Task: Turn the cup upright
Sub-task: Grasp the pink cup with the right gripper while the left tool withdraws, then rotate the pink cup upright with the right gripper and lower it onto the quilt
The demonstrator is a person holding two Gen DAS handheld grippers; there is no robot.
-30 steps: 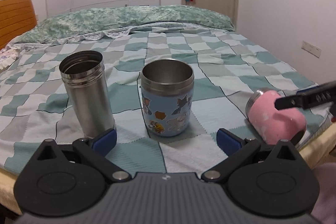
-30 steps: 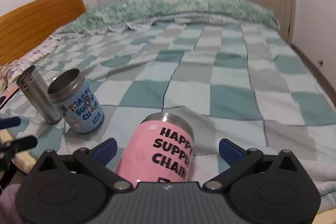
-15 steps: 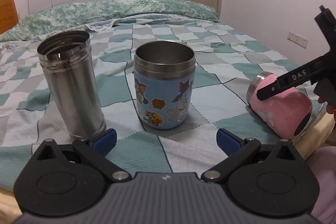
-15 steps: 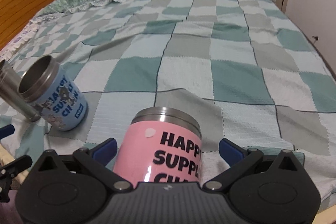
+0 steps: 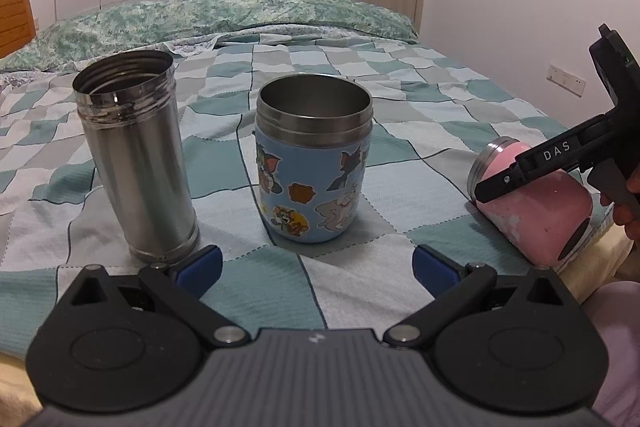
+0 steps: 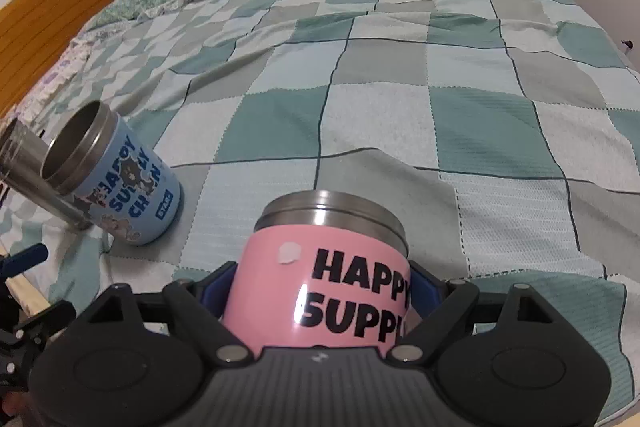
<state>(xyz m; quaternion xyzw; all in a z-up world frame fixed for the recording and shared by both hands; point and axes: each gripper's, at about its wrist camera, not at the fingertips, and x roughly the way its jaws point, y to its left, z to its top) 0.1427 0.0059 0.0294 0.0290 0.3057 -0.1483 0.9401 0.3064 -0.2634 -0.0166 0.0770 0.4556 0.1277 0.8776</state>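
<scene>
A pink cup [image 6: 324, 275] with black lettering lies on its side on the checked bedspread, steel rim pointing away from me. My right gripper [image 6: 320, 287] has its blue pads against both sides of the cup. In the left wrist view the pink cup [image 5: 536, 211] lies at the right near the bed's edge, with the right gripper's black finger [image 5: 536, 163] across it. My left gripper [image 5: 316, 263] is open and empty, low over the bedspread in front of the blue cup.
A blue cartoon cup [image 5: 314, 163] and a tall steel flask [image 5: 136, 155] stand upright, open ends up; both also show in the right wrist view, the blue cup [image 6: 120, 187] and the flask [image 6: 36, 175] at left. Pillows [image 5: 224, 15] lie at the far end. A wooden headboard [image 6: 52, 7] stands at left.
My right gripper has moved forward and closed its pads onto the pink cup. My left gripper has come closer to the blue cup and flask.
</scene>
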